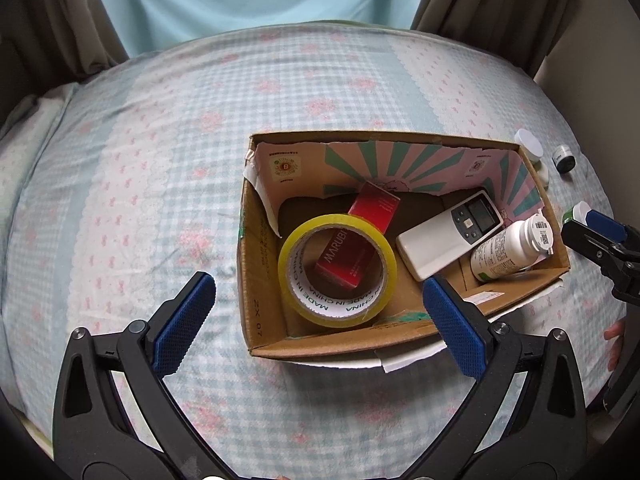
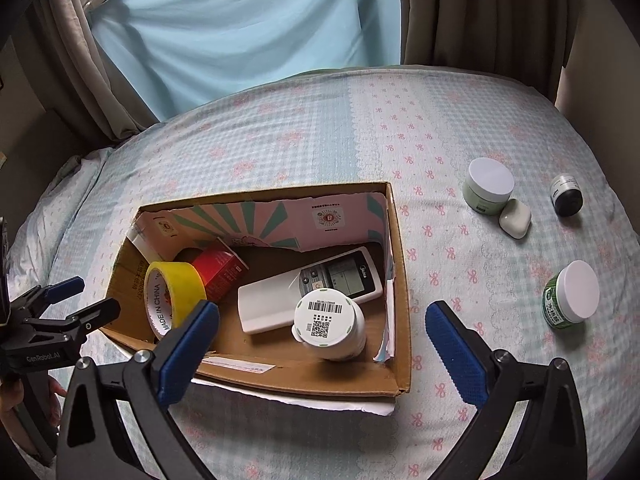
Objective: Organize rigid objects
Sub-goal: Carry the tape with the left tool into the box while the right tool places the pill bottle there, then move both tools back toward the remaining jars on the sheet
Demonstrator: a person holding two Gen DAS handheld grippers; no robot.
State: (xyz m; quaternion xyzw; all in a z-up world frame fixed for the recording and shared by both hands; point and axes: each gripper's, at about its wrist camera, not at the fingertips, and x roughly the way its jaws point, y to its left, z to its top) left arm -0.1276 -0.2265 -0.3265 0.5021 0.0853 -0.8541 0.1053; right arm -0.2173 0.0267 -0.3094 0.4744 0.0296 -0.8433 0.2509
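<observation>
An open cardboard box (image 1: pixel 256 280) (image 2: pixel 400 280) sits on the bed. It holds a yellow tape roll (image 1: pixel 338 270) (image 2: pixel 168 292), a red carton (image 1: pixel 348 256) (image 2: pixel 220 272), a white remote (image 1: pixel 448 236) (image 2: pixel 304 292) and a white pill bottle (image 1: pixel 512 248) (image 2: pixel 328 328). My left gripper (image 1: pixel 316 320) is open and empty over the box's near left corner. My right gripper (image 2: pixel 320 344) is open and empty above the pill bottle. Outside the box to the right lie a green jar (image 2: pixel 488 186), a white case (image 2: pixel 515 218), a small black jar (image 2: pixel 567 196) and a green labelled jar (image 2: pixel 570 296).
The bed (image 1: pixel 160 160) has a pale blue checked sheet with pink bows. Curtains (image 2: pixel 240 20) hang behind it. The right gripper also shows at the right edge of the left wrist view (image 1: pixel 600 236), and the left gripper at the left edge of the right wrist view (image 2: pixel 68 300).
</observation>
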